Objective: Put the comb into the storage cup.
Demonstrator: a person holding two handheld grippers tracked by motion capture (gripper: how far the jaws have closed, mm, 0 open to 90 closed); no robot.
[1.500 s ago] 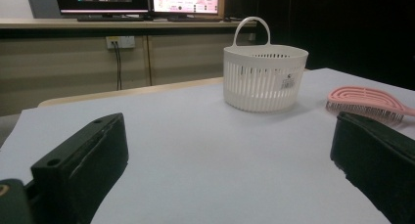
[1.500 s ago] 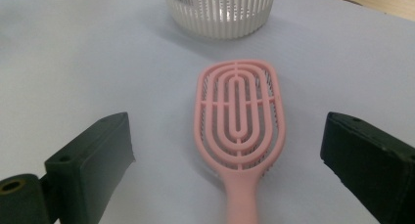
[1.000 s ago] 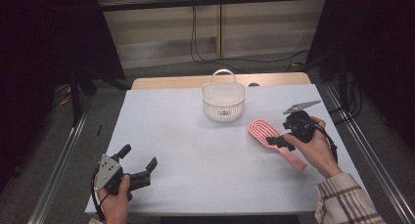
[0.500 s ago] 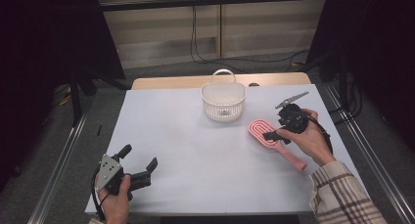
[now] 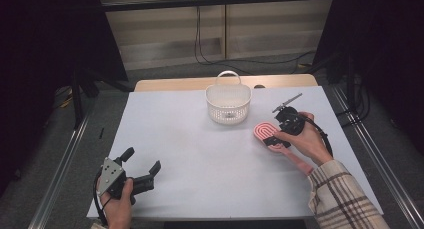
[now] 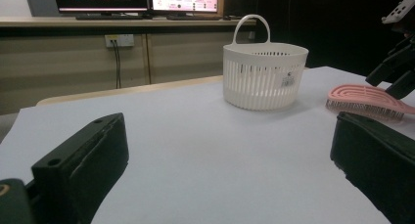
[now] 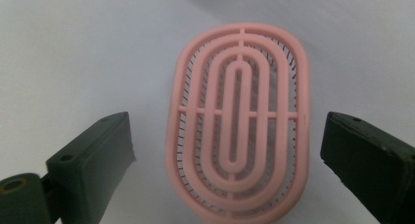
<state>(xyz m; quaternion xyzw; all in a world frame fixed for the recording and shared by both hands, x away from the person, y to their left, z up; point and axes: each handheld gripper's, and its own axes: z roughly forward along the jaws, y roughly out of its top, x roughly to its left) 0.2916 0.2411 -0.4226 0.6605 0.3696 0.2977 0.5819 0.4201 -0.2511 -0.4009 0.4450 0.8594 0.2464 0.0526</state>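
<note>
On the right side of the table [image 5: 190, 154], the right gripper [image 5: 274, 139] hovers over the head of a pink brush [image 7: 240, 121], which lies bristles down on the white sheet just beside a white basket [image 5: 228, 103], near it but not touching. Its jaws stand spread wide, one on each side of the brush head, with clear gaps and no contact yet. This looks like the approach step of a pick: the gripper is lined up but not committed. The next move would call for lowering until the jaws flank the rim, then closing across the head's narrow width. The left gripper [image 5: 141, 169] rests near the front edge, jaws spread and holding nothing, well apart from the brush.
</note>
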